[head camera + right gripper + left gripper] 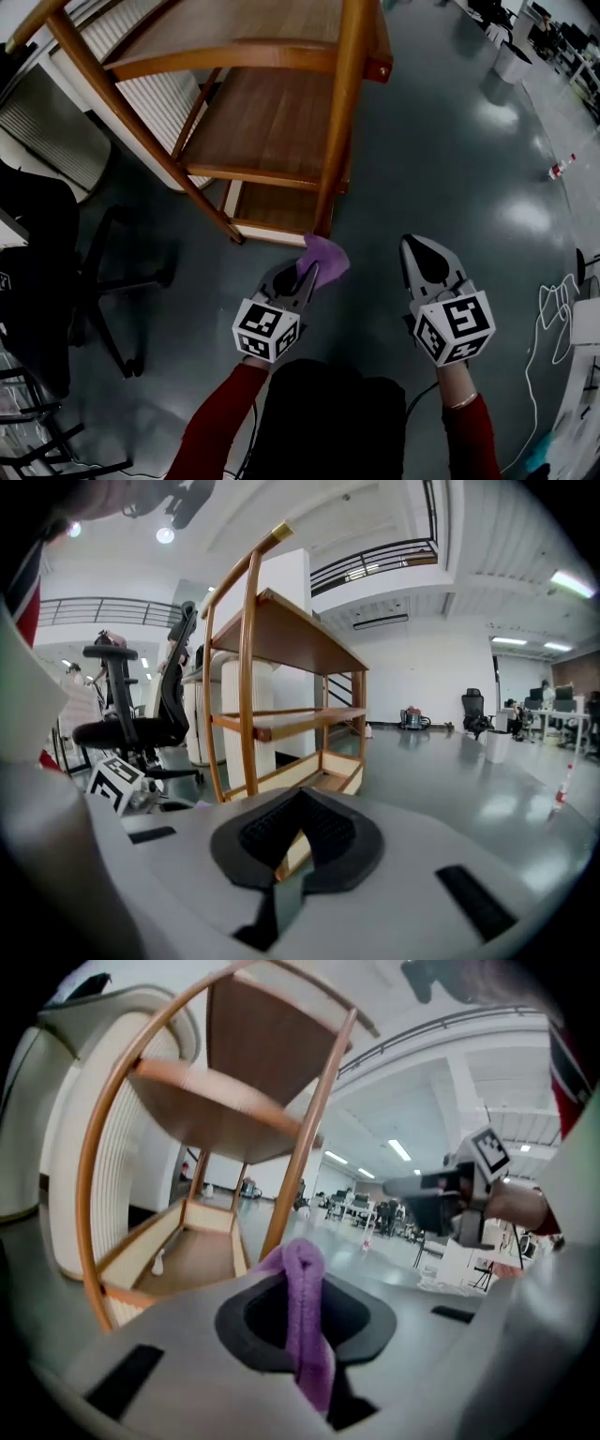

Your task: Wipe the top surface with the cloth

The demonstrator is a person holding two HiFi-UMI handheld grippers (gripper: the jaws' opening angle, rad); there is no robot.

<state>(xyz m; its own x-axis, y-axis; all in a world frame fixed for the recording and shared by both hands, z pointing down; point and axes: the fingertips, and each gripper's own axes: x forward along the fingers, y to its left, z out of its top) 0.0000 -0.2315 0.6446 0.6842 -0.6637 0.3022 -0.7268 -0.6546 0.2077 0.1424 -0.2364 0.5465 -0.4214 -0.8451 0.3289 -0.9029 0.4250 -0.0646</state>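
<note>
The left gripper [305, 272] is held low in front of a wooden shelf unit [272, 131]; its jaws are clamped on a purple cloth [326, 258]. In the left gripper view the cloth [305, 1316] is seen pinched as a folded strip between the two dark pads, with a loop standing above the jaw tips and an end hanging below; in the head view the loose part is bunched beyond the tips, near the foot of the unit's front post [336, 141]. The cloth is not in contact with any board of the unit; the top surface [234, 28] lies well apart from it, higher up.

The right gripper [410, 242] is held beside the left one, to its right; its jaws are brought together and nothing is held between them, as shown in the right gripper view, where only the lower tray of the unit [319, 775] is seen past the tips. A marker cube [266, 330] is carried at the rear of the left gripper; a second cube [456, 325] is carried on the right one. Red sleeves [220, 422] are visible behind both grippers.

The unit stands on a glossy grey floor [450, 141]; a white ribbed panel [141, 94] stands behind it. A black office chair [56, 272] is placed to the left of the unit; a small bottle [560, 169] stands on the floor well to the right.
</note>
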